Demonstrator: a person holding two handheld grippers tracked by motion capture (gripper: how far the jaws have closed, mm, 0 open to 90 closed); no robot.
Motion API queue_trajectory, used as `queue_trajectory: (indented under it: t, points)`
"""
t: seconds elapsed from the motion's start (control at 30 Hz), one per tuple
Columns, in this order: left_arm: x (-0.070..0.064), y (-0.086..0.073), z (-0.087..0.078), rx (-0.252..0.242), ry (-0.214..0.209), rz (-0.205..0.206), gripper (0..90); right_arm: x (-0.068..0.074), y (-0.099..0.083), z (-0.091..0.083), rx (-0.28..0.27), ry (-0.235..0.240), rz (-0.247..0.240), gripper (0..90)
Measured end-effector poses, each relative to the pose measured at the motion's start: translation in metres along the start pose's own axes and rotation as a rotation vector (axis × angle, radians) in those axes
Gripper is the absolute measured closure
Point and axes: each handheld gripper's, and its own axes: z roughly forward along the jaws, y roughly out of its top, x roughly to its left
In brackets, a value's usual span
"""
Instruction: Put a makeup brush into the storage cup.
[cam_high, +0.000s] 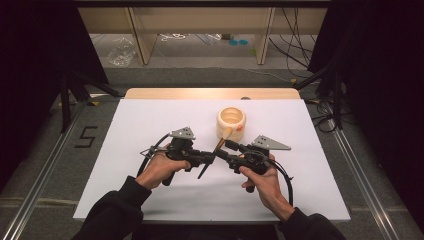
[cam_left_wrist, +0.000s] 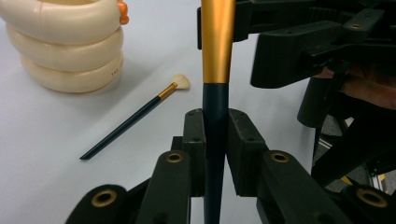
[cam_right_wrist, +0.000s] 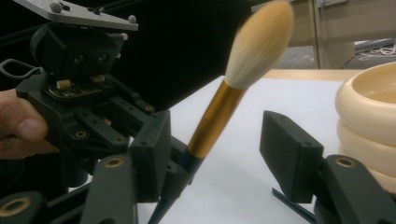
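Note:
A large makeup brush (cam_high: 226, 134) with a dark handle, gold ferrule (cam_left_wrist: 217, 42) and pale bristles (cam_right_wrist: 259, 43) stands tilted above the white table. My left gripper (cam_high: 212, 156) (cam_left_wrist: 215, 127) is shut on its dark handle. In the right gripper view, my right gripper (cam_high: 223, 149) (cam_right_wrist: 217, 145) is open, its jaws on either side of the brush's ferrule without touching it. A cream ribbed holder (cam_high: 231, 122) (cam_left_wrist: 65, 51) (cam_right_wrist: 369, 112) stands just behind the grippers. A second, small brush (cam_left_wrist: 135, 116) lies flat on the table near the holder.
A white sheet (cam_high: 150, 120) covers the table, with a wooden strip (cam_high: 210, 93) at its far edge. A small orange piece (cam_left_wrist: 122, 11) sticks out from the holder's side. Both hands (cam_high: 160, 167) hold the grippers close together at the table's middle.

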Motion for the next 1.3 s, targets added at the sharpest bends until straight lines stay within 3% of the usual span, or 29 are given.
queue_trajectory:
  t: [0.2, 0.43, 0.53, 0.6, 0.83, 1.3]
  points:
    - [-0.002, 0.003, -0.002, -0.019, 0.005, 0.007, 78.4, -0.001, -0.001, 0.004, -0.008, 0.023, 0.014, 52.7]
    - [-0.003, 0.003, -0.001, -0.022, 0.011, 0.01, 78.4, -0.002, 0.001, 0.009, -0.022, 0.075, 0.04, 66.1]
    - [-0.004, 0.004, 0.0, -0.026, 0.016, 0.017, 78.4, -0.004, 0.0, 0.01, -0.035, 0.076, 0.033, 68.0]
    - [-0.004, 0.004, 0.0, -0.027, 0.027, 0.028, 78.4, -0.004, 0.001, 0.01, -0.029, 0.088, 0.063, 69.6]
    - [-0.004, 0.004, 0.0, -0.041, 0.025, 0.036, 78.4, -0.006, 0.0, 0.012, -0.029, 0.096, 0.087, 72.4]
    - [-0.006, 0.003, 0.002, -0.071, 0.044, 0.026, 78.3, -0.007, 0.001, 0.013, -0.034, 0.107, 0.128, 76.7]
